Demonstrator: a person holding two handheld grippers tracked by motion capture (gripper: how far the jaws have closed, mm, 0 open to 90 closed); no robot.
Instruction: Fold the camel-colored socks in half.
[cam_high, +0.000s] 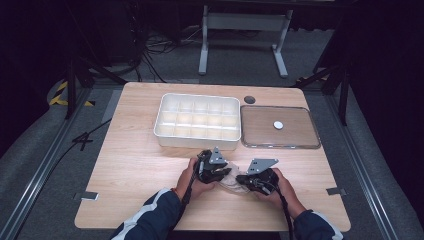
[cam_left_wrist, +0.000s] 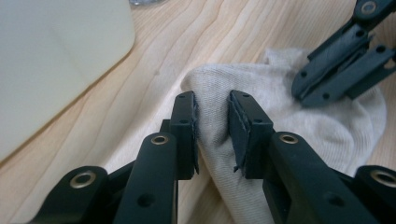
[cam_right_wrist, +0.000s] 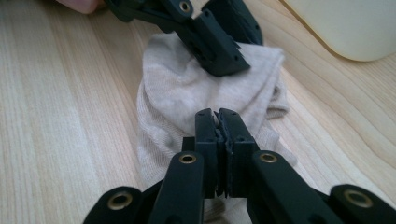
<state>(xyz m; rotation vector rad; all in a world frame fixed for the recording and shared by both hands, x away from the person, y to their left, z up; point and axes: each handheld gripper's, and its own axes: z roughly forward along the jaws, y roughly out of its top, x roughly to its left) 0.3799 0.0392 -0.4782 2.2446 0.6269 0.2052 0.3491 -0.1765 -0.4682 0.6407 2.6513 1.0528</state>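
So far you have both tongs on the small beige knitted sock, which lies bunched on the light wooden bench in front of the white compartmented plastic tray, between your hands. Your left tongs stand narrowly apart with a ridge of the fabric between the pads, seemingly just gripped. Your right tongs are pinched nearly together on the sock's near edge. Folding or rolling looks barely begun: the sock is still a loose heap, every tray cell looks empty, and the clear flat lid lies beside the tray. From the high view your hands cover most of the sock, so its shape, and whether it is one sock or a pair, is hard to tell.
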